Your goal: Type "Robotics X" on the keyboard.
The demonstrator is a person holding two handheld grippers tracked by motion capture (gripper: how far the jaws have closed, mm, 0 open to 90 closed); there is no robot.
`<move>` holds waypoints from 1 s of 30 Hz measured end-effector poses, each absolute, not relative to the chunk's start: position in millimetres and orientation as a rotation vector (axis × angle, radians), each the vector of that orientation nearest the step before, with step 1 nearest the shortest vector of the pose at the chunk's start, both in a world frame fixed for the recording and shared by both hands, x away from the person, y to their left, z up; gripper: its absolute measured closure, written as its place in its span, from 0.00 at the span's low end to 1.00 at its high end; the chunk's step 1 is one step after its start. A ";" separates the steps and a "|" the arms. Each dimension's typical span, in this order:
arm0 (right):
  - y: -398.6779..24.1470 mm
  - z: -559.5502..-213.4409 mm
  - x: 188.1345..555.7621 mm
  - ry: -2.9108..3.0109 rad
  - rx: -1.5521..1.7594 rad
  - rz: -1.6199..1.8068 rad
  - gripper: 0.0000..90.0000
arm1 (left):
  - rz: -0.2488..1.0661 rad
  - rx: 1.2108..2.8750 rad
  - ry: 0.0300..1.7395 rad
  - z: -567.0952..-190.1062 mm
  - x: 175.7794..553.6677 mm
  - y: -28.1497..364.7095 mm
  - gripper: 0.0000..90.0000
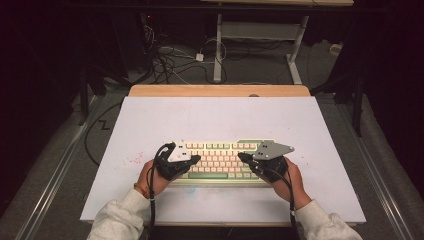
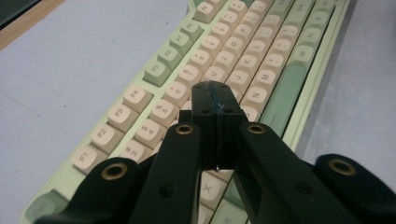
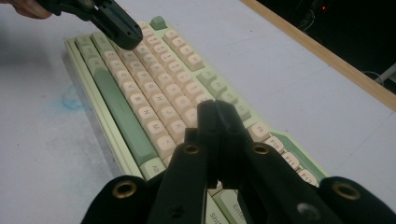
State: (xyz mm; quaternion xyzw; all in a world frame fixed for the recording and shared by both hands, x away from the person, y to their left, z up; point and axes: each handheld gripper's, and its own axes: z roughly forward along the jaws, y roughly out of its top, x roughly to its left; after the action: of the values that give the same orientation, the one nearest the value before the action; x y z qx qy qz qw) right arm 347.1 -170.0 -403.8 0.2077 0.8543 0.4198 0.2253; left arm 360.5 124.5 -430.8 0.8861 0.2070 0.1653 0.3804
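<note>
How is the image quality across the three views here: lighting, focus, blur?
High view: the white table top is evenly lit, the room around it dark, the keyboard small but sharp. Left gripper view: the shut left hand-held gripper looms soft, key legends readable. Right gripper view: the right hand-held gripper is blurred, far keys slightly soft.
</note>
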 end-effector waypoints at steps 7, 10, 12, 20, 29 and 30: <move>-173.0 -404.4 345.9 2.360 0.576 1.162 1.00 | 0.406 2.291 0.531 -435.0 371.5 110.8 0.97; -174.3 -405.1 346.0 2.364 0.576 1.162 1.00 | 0.402 2.296 0.536 -436.0 375.6 108.6 0.97; -174.8 -405.5 346.1 2.368 0.574 1.160 1.00 | 0.397 2.302 0.540 -437.2 377.8 107.3 0.97; -174.3 -406.1 345.6 2.376 0.570 1.153 1.00 | 0.402 2.342 0.567 -441.9 384.2 103.8 0.97; -173.2 -408.8 346.7 2.387 0.568 1.142 1.00 | 0.407 2.371 0.574 -444.3 389.3 99.2 0.97; -173.1 -409.0 346.8 2.386 0.568 1.140 1.00 | 0.407 2.375 0.575 -444.7 389.9 98.7 0.97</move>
State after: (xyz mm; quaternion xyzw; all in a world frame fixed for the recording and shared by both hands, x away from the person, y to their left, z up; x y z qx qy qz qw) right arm 346.8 -173.1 -409.0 0.2050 0.8613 0.4113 0.2167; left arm 389.9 98.7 -444.7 0.9063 0.2195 0.1553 0.3261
